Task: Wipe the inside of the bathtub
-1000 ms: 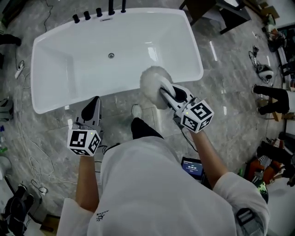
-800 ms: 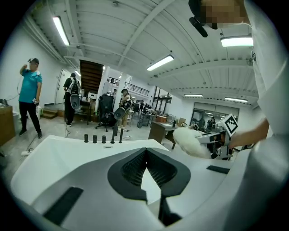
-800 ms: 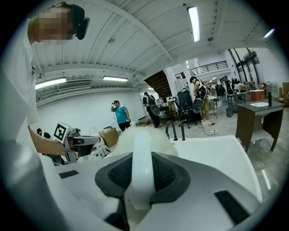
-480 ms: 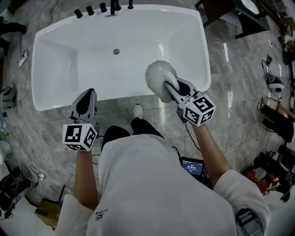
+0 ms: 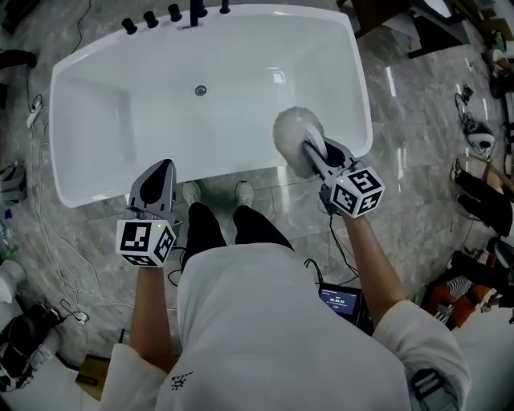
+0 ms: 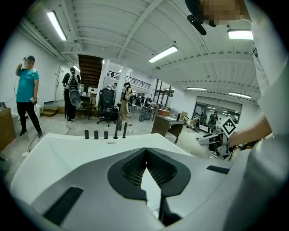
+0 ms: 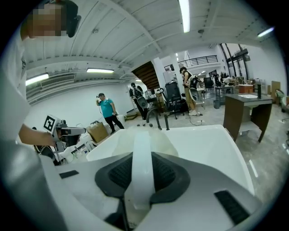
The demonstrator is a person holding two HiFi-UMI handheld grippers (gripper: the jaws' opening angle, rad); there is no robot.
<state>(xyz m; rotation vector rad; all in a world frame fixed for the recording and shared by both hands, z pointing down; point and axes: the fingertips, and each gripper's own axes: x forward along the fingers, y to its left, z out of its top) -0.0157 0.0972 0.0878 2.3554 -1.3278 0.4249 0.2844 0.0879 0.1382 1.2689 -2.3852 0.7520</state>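
Note:
The white bathtub (image 5: 96, 104) lies across the top of the head view, its drain (image 5: 201, 91) in the middle of the floor. My right gripper (image 5: 317, 154) is shut on the white handle (image 7: 141, 167) of a fluffy white duster (image 5: 295, 138), which hangs over the tub's near right rim. My left gripper (image 5: 159, 172) is shut with nothing in it, just outside the near rim at the left. In the left gripper view the left gripper (image 6: 145, 155) points along the tub (image 6: 67, 149). In the right gripper view the right gripper (image 7: 141, 158) looks across the tub (image 7: 203, 149).
Black tap fittings (image 5: 173, 14) line the tub's far rim. Cables (image 5: 48, 241) trail over the marble floor at the left. A small screen device (image 5: 341, 299) lies on the floor behind me. People (image 6: 26, 97) stand in the room beyond, near a desk (image 7: 246, 110).
My right gripper has carried the duster a little right, toward the tub's right end. Both of my feet now stand by the near rim. The left gripper has hardly moved.

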